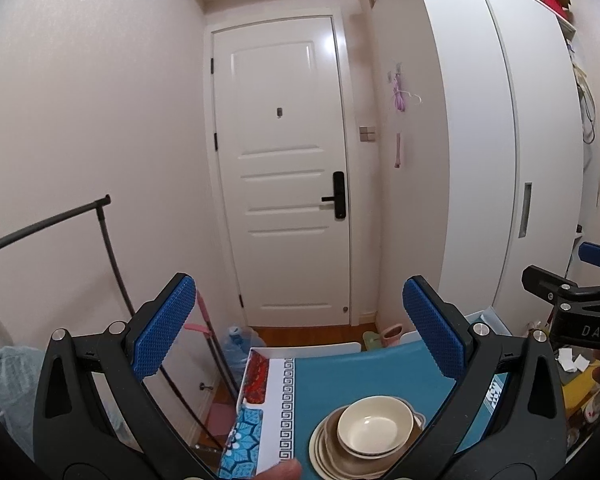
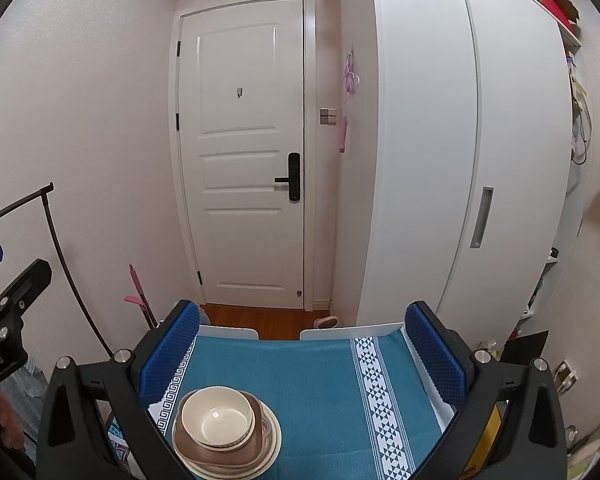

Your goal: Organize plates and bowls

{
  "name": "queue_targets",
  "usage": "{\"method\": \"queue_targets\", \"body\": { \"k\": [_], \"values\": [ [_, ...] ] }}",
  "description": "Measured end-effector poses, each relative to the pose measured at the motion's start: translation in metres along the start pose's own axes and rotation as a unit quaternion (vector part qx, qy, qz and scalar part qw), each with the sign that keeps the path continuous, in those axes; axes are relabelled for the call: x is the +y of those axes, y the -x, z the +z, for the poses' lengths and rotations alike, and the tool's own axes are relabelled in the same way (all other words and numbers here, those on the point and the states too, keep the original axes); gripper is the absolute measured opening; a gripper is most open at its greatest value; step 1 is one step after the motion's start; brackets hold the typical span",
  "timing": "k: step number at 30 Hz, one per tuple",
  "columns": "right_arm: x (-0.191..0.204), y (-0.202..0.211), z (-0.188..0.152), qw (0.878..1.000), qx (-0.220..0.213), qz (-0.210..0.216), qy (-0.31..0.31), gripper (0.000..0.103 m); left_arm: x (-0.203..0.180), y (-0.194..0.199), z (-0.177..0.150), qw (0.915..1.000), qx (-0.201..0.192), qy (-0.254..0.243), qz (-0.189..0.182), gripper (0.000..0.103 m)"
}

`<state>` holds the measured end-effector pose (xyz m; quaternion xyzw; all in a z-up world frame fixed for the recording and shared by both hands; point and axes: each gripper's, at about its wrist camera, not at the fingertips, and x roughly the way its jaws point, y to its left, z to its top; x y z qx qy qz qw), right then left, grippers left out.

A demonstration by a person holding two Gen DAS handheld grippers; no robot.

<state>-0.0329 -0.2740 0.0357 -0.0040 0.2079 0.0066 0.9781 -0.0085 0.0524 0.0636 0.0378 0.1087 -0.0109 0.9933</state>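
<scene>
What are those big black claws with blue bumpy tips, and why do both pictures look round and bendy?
They are tongs that a person holds, one in each hand. A tiny wide-eyed camera on each makes its picture bulge. One picture looks along the left tongs, the other along the right tongs. Both are open and hold nothing. Below them lies a blue tablecloth with a stack of plates and a cream bowl on top. Behind is a white door.

cream bowl [image 2: 216, 418] upright | nested atop stacked plates [image 2: 228, 454] | teal tablecloth [image 2: 300, 380]
</scene>
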Motion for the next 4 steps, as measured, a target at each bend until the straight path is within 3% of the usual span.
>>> {"method": "queue_targets", "body": {
  "k": [4],
  "values": [
    [-0.0006, -0.0049, 0.0007, 1.0, 0.006, 0.001, 0.0, 0.103, 0.0017, -0.009, 0.0005, 1.0, 0.002, 0.002, 0.0, 0.103]
  ]
}}
